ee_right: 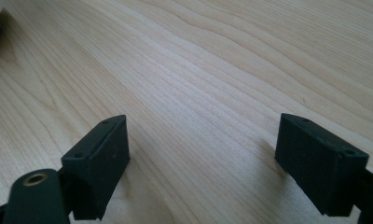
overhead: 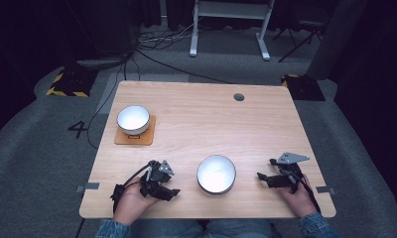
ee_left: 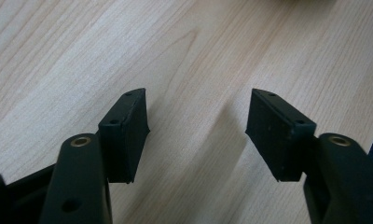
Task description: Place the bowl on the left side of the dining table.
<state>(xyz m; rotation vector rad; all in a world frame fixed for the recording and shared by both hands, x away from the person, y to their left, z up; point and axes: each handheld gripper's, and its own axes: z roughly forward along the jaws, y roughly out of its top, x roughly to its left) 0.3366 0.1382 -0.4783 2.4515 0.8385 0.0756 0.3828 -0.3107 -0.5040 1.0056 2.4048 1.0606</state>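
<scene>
Large white glazed ceramic bowl (overhead: 216, 174) on the pale wooden table (overhead: 201, 119), between the empty, open-jawed left gripper (overhead: 172, 192) and right gripper (overhead: 261, 176): judged rigid, heavy, slippery and breakable, best pinched at the rim; a floor marking (overhead: 78, 129) reads "4".

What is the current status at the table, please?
Left gripper and right gripper both open, empty. Near bowl sits between them, untouched. Far bowl on its coaster. Nothing in the way.
</scene>
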